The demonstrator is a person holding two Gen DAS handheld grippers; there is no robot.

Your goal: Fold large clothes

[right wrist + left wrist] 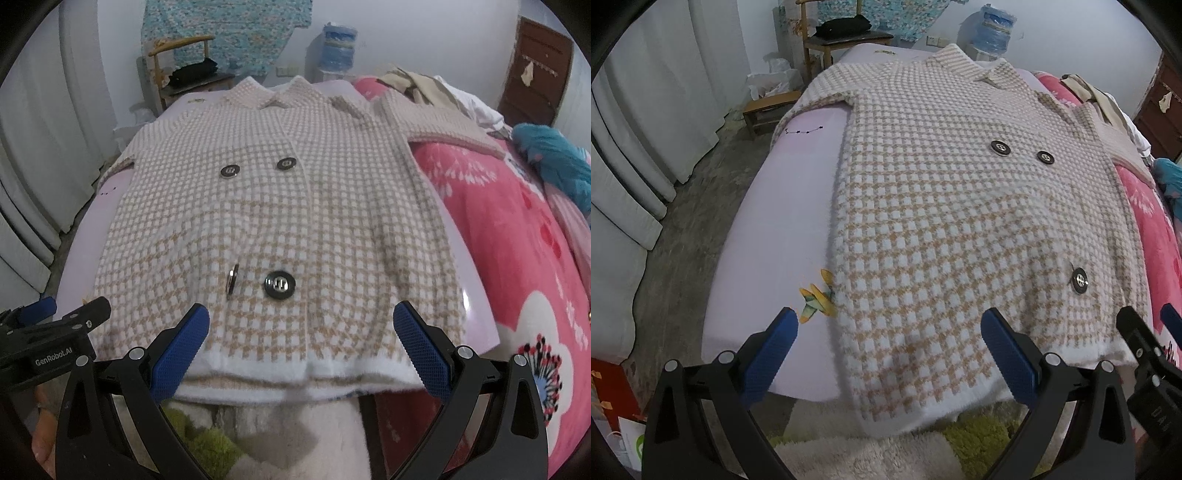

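Our left gripper (886, 354) and right gripper (301, 350) gape wide, empty, low in frame. Just beyond them lies the beige-and-white checked knit coat (280, 206), hem nearest us.

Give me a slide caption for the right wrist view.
Open right gripper hovers over the hem of a checked coat spread on a bed.

A beige-and-white houndstooth coat (280, 206) lies spread flat, front up, hem nearest, black buttons showing.

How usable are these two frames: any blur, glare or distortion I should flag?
Left wrist view: strong fisheye bowing, dark corner vignette, the coat sharp mid-frame, its hem soft near the open left gripper. Right wrist view: same bowing, flat dim light, small glint on the black button, hem blurry by the open right gripper.
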